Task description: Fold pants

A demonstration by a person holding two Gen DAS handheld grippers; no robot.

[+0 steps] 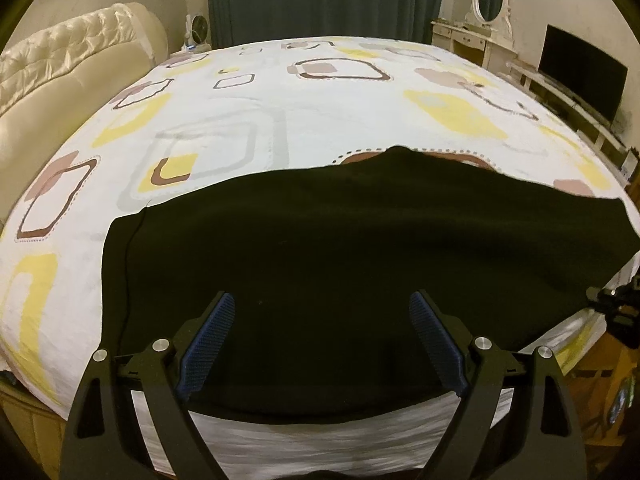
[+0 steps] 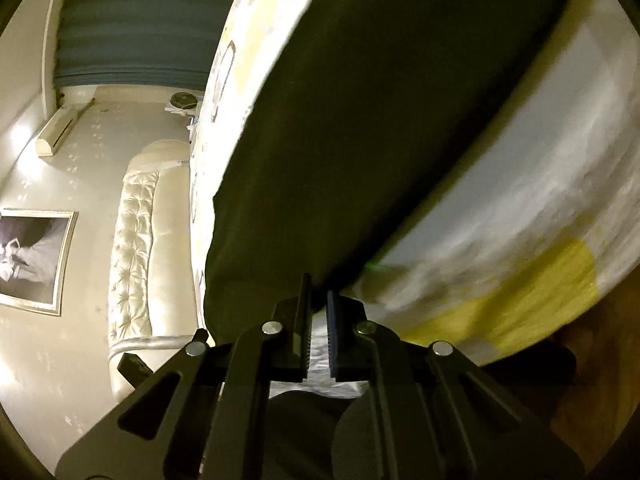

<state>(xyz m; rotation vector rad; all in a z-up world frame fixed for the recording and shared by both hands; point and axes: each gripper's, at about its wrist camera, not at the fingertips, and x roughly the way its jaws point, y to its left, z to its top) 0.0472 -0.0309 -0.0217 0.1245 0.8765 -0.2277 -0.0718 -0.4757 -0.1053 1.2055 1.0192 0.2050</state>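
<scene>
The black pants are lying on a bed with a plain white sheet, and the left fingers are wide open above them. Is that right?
Almost. The sheet isn't plain: the left wrist view shows white fabric printed with yellow, brown and grey squares. The rest holds: the black pants lie on the bed, and the left gripper has its fingers wide open above them.

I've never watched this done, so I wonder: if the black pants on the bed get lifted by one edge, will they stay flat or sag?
Probably sag: the black pants lie limp, following the bed. Likely light, and the right gripper pinches just an edge.
</scene>
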